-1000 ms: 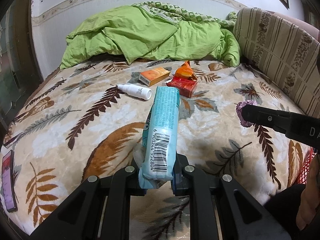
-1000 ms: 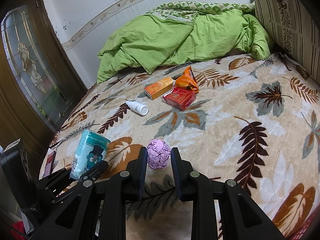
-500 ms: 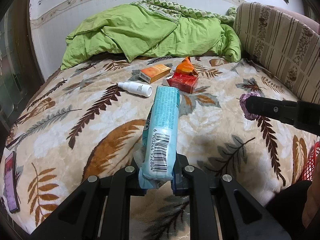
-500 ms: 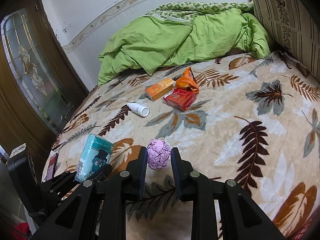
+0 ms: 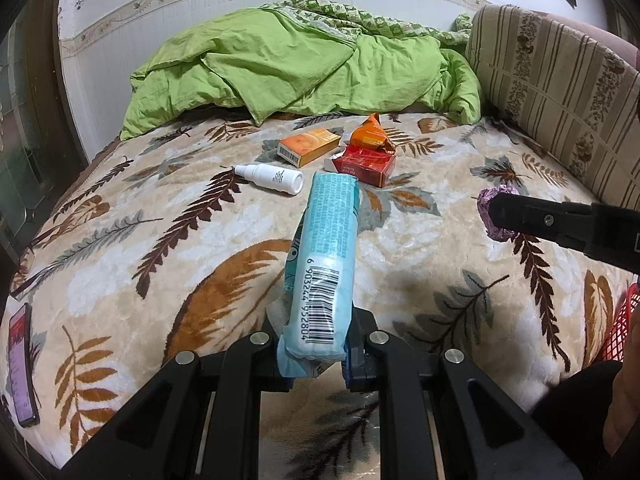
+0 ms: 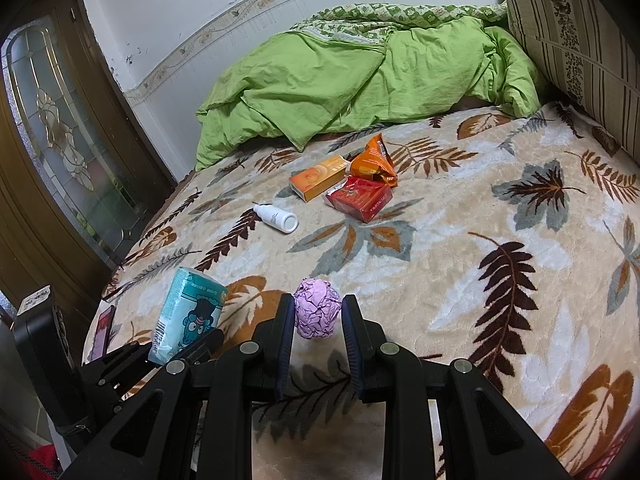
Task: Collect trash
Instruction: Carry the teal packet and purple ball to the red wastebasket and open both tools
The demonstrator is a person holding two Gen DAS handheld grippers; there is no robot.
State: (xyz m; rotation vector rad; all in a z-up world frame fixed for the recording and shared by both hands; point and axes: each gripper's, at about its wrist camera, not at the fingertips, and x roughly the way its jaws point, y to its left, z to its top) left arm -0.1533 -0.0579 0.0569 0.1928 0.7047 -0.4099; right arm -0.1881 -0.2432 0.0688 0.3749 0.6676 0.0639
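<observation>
Since the last second you have lifted both grippers slightly above the bed (image 6: 460, 248). Your left gripper (image 5: 314, 354) still clamps the blue tissue pack (image 5: 326, 264), its lower end hidden between the fingers. Your right gripper (image 6: 318, 322) holds the crumpled purple paper ball (image 6: 317, 314). A bottle (image 6: 277, 218), boxes and wrapper lie beyond.

Even indoor light, soft shadows, sharp focus, fisheye-warped dark corners.

My left gripper (image 5: 314, 354) is clamped on the tissue pack (image 5: 326, 264); my right gripper (image 6: 318, 320), beside it, pinches the purple foil ball (image 6: 318, 314) at its fingertips.
</observation>
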